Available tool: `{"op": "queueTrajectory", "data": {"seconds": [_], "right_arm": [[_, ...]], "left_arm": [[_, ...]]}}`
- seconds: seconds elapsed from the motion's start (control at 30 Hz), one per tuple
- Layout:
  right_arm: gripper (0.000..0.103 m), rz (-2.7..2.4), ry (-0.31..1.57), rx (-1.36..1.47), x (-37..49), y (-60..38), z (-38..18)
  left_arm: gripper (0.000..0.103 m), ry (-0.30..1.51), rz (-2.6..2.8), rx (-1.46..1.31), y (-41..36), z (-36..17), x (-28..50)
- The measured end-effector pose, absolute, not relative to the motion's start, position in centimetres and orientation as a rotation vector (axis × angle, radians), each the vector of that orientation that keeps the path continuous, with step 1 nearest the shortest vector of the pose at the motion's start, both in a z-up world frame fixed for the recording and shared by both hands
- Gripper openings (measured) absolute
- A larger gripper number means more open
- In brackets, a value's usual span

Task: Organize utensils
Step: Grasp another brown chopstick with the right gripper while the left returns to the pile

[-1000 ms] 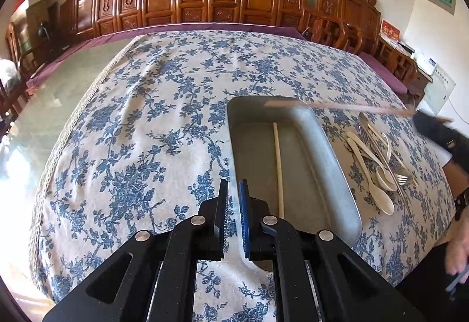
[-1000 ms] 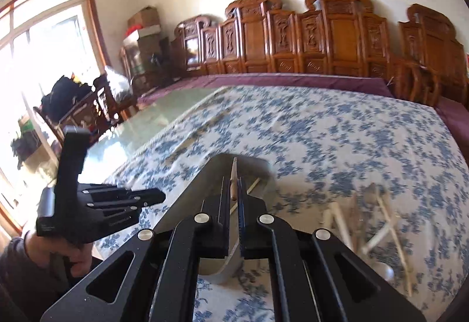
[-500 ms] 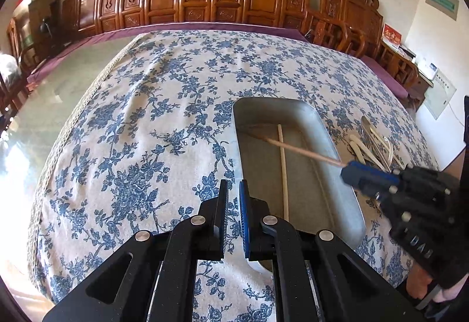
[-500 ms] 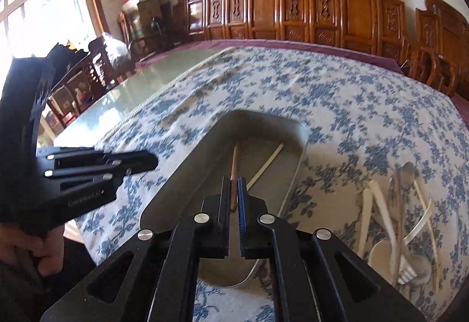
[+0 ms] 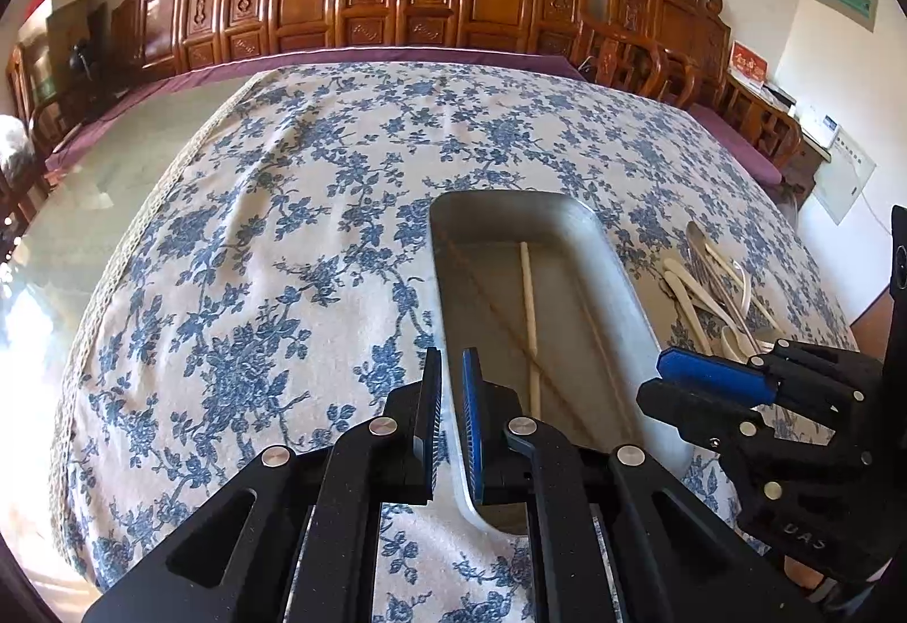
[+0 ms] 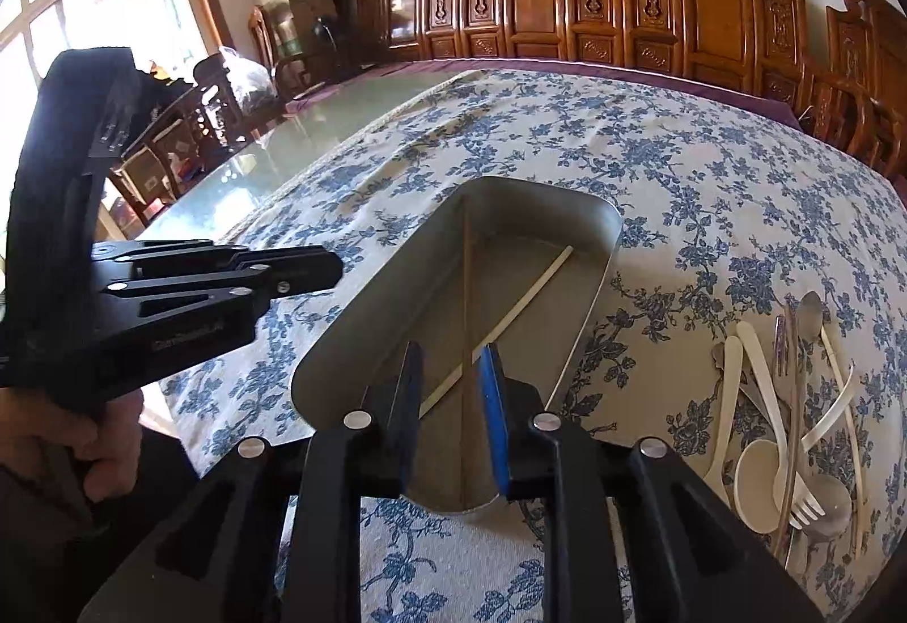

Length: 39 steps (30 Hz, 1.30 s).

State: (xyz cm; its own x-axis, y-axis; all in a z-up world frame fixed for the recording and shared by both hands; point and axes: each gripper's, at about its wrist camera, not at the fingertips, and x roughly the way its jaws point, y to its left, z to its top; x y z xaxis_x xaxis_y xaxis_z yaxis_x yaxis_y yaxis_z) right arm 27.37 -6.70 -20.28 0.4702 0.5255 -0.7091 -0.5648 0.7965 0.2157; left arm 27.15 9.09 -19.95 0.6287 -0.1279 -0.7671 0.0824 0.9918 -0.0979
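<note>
Right gripper (image 6: 450,368): jaws opening over near end of long grey metal tray (image 6: 589,328), pads clear of brown wooden chopstick (image 6: 466,294) lying between them on tray floor. Released, by appearance. Crossing it inside same tray: pale cream chopstick (image 6: 510,314), running toward tray's far right corner.

Left gripper (image 5: 450,413): shut, nothing between pads, hovering at tray's near left rim.

Beside tray's right edge, toward right edge of desk under blue floral tablecloth (image 6: 708,181): loose heap of cream plastic spoons, forks and metal cutlery (image 6: 788,424), not yet sorted.

Risks: withdrawing low could snag released chopstick and flick it out; crossed sticks likely to roll; tangled heap could drag neighbours toward desk edge when one piece is lifted.
</note>
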Motion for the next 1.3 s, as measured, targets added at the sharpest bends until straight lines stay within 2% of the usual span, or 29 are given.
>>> {"op": "queueTrajectory", "data": {"seconds": [0.17,0.2,0.27,0.33,0.47,0.7,0.77,0.97,1.3], "right_arm": [[0.023,0.634,0.809,-0.027,26.9,-10.3,-18.4],[0.023,0.617,0.805,-0.027,27.0,-11.0,-18.2],[0.023,0.56,0.794,-0.039,27.3,-13.5,-17.8],[0.023,0.509,0.799,-0.052,27.8,-15.7,-18.0],[0.023,0.407,0.827,-0.101,28.9,-19.4,-19.4],[0.022,0.37,0.899,-0.102,30.9,-21.2,-23.1],[0.017,0.366,0.911,-0.097,31.4,-21.0,-23.8],[0.012,0.333,0.941,-0.126,32.0,-20.7,-25.4],[0.006,0.33,0.942,-0.1,31.9,-22.1,-25.4]], "left_arm": [[0.007,0.874,-0.152,-0.054,7.7,-19.6,27.1],[0.009,0.872,-0.163,-0.051,7.2,-19.5,27.0],[0.023,0.862,-0.178,-0.045,6.5,-19.3,26.9],[0.024,0.855,-0.201,-0.042,5.5,-19.0,26.8],[0.033,0.853,-0.23,-0.031,3.6,-19.1,26.7],[0.033,0.853,-0.271,-0.012,0.5,-19.5,26.3],[0.033,0.854,-0.281,-0.009,-0.3,-19.6,26.1],[0.033,0.853,-0.307,0.004,-2.2,-19.9,25.4],[0.033,0.864,-0.31,0.027,-2.9,-20.3,25.3]]}}
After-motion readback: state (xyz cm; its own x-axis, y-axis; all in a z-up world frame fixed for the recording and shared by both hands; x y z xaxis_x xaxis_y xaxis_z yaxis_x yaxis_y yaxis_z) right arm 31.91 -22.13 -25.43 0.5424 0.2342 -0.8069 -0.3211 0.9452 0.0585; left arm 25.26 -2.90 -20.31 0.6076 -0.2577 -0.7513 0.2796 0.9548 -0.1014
